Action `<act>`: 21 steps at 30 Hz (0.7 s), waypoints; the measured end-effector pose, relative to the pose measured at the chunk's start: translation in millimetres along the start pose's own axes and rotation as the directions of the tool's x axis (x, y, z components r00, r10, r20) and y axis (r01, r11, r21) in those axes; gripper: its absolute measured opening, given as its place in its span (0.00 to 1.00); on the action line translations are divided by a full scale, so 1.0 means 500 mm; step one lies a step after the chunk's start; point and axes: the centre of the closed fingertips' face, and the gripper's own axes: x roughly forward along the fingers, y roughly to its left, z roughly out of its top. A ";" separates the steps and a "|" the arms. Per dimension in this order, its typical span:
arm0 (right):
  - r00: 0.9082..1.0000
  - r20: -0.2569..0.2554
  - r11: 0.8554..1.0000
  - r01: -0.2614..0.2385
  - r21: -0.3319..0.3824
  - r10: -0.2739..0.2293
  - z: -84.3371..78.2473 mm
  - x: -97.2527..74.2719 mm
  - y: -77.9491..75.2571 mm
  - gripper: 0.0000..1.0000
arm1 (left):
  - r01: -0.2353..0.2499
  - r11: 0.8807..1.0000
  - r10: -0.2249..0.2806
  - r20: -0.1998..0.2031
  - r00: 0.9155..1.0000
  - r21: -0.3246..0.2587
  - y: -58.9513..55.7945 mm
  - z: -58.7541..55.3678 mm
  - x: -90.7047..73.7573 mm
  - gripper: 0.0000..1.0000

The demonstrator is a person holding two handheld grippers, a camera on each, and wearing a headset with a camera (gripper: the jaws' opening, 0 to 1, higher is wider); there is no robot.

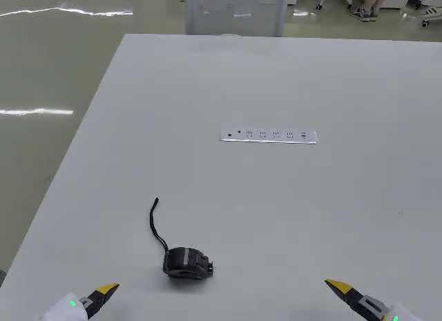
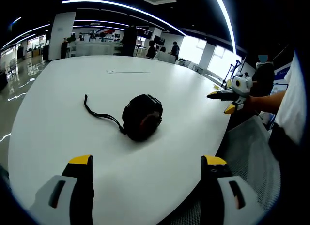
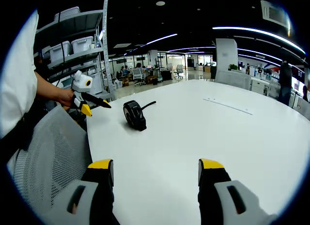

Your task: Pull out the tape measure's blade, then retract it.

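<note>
A black tape measure with a black wrist strap lies on the white table near its front edge, blade retracted. In the left gripper view the tape measure sits a little ahead of my open left gripper, whose yellow-tipped jaws stand wide apart with nothing between them. My left gripper is at the bottom left of the head view. My right gripper is open too, with the tape measure well off to its left. Its yellow tip shows at the bottom right of the head view.
A white power strip lies flat in the middle of the table. A grey mesh chair stands at the far edge, another chair by the near edge. Shelving with boxes stands beyond.
</note>
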 end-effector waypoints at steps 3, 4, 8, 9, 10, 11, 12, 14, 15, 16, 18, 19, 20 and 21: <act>1.000 -0.004 1.000 0.004 0.003 -0.004 -0.005 -0.006 0.000 0.73 | 0.000 1.000 0.000 -0.004 1.000 0.002 0.002 -0.007 -0.002 0.91; 1.000 -0.005 1.000 0.006 0.003 -0.006 -0.005 -0.009 0.000 0.73 | 0.001 1.000 -0.001 -0.007 1.000 0.005 0.001 -0.010 -0.004 0.92; 1.000 -0.004 1.000 0.011 0.007 -0.011 -0.005 -0.017 0.001 0.74 | 0.000 1.000 0.000 -0.012 1.000 0.010 -0.002 -0.014 -0.011 0.92; 1.000 -0.004 1.000 0.012 0.009 -0.012 -0.006 -0.019 0.001 0.74 | 0.000 1.000 0.000 -0.012 1.000 0.007 -0.003 -0.015 -0.014 0.93; 1.000 -0.004 1.000 0.013 0.008 -0.013 -0.008 -0.021 0.001 0.74 | -0.001 1.000 0.001 -0.012 1.000 0.007 -0.004 -0.014 -0.016 0.93; 1.000 -0.006 1.000 0.015 0.010 -0.015 -0.011 -0.023 0.001 0.74 | -0.001 1.000 0.001 -0.012 1.000 0.006 -0.004 -0.016 -0.018 0.93; 1.000 -0.006 1.000 0.018 0.014 -0.017 -0.012 -0.025 0.001 0.75 | -0.003 1.000 0.003 -0.013 1.000 0.006 -0.003 -0.018 -0.020 0.93; 1.000 0.002 0.999 0.024 0.027 -0.024 -0.011 -0.029 0.002 0.75 | -0.003 1.000 0.003 -0.015 1.000 -0.001 -0.001 -0.024 -0.021 0.94; 1.000 0.002 0.999 0.025 0.027 -0.025 -0.012 -0.030 0.002 0.75 | -0.003 1.000 0.003 -0.015 1.000 -0.002 0.000 -0.025 -0.022 0.94; 1.000 0.003 0.999 0.027 0.030 -0.027 -0.013 -0.032 0.003 0.75 | -0.004 1.000 0.004 -0.014 1.000 -0.001 0.000 -0.026 -0.023 0.94; 1.000 0.003 0.999 0.028 0.031 -0.029 -0.015 -0.033 0.004 0.75 | -0.004 1.000 0.004 -0.013 1.000 -0.003 -0.002 -0.026 -0.025 0.94; 1.000 0.003 0.999 0.030 0.031 -0.030 -0.017 -0.035 0.003 0.75 | -0.004 1.000 0.004 -0.014 1.000 -0.004 -0.002 -0.026 -0.026 0.94; 1.000 0.002 0.999 0.031 0.032 -0.031 -0.018 -0.036 0.003 0.75 | -0.004 1.000 0.004 -0.014 1.000 -0.004 -0.003 -0.026 -0.026 0.94; 0.999 0.003 0.999 0.032 0.034 -0.032 -0.016 -0.038 0.004 0.75 | -0.006 1.000 0.006 -0.013 1.000 -0.004 -0.002 -0.026 -0.027 0.94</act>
